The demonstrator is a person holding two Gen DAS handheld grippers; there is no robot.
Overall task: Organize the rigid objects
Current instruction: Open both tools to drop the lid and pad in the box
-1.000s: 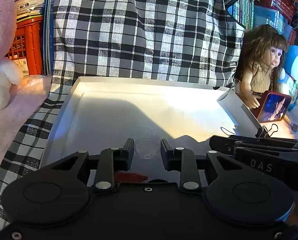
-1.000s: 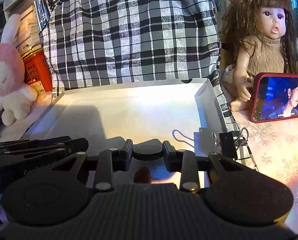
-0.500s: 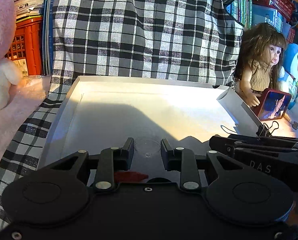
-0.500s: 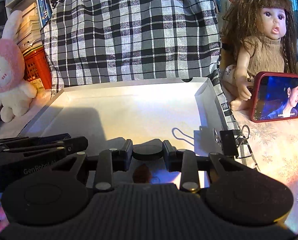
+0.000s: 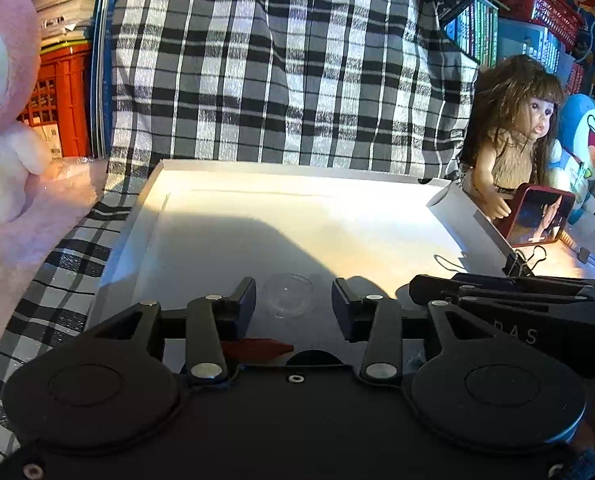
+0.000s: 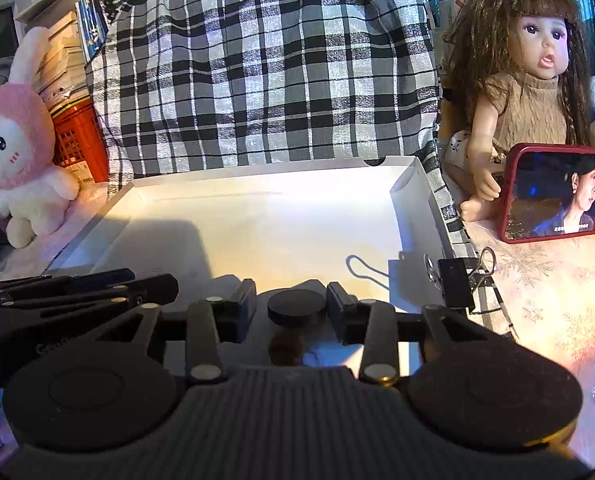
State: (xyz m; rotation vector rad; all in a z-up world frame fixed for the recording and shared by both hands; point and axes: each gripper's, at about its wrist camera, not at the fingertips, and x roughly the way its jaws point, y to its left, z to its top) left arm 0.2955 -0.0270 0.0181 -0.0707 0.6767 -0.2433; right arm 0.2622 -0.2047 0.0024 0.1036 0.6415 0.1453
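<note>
Evidently both jaws have just spread: left gripper (image 5: pixel 293 300) clears the slippery, light clear cap (image 5: pixel 288 294); right gripper (image 6: pixel 291 308) clears the rigid black cap (image 6: pixel 296 306). I'd pinch rims.

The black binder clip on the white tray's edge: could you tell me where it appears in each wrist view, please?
Left wrist: binder clip at right, on the white tray's near right corner.
Right wrist: binder clip right of centre, same corner.
Shared landmark: red phone beyond it.
</note>
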